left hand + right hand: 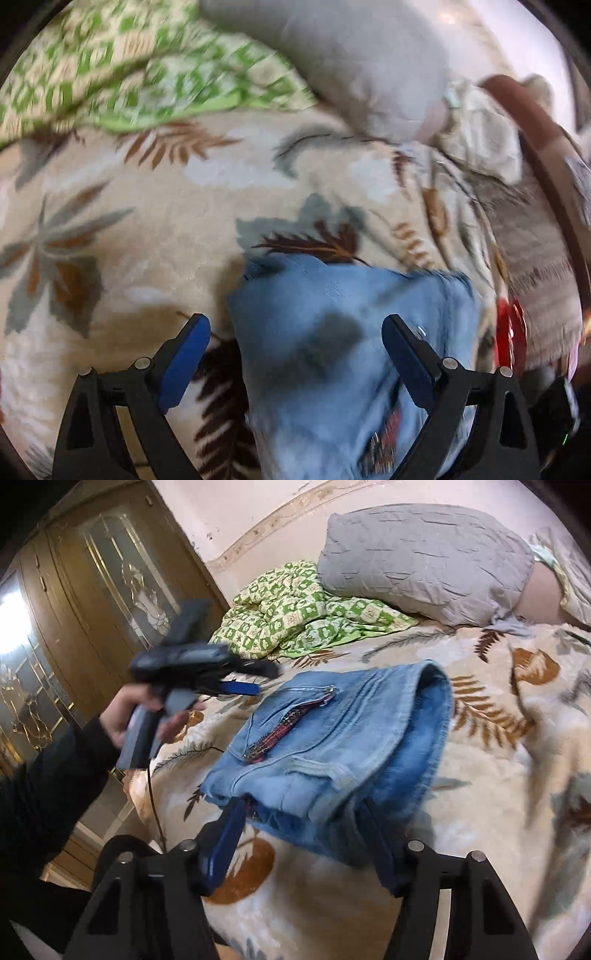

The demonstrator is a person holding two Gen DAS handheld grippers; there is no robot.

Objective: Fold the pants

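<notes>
The light blue denim pants [332,738] lie folded into a compact bundle on the leaf-patterned blanket [498,775], zipper side up. In the left wrist view the pants [332,350] fill the lower middle. My left gripper [295,347] is open, its jaws wide apart above the bundle; it also shows in the right wrist view [243,686], held in a hand above the bed's left side. My right gripper [306,827] is open, its blue fingers straddling the near edge of the bundle.
A grey pillow [424,561] and a green checked quilt [303,616] lie at the head of the bed. A wooden wardrobe [85,602] with glass doors stands to the left. A red object [511,332] sits at the right in the left wrist view.
</notes>
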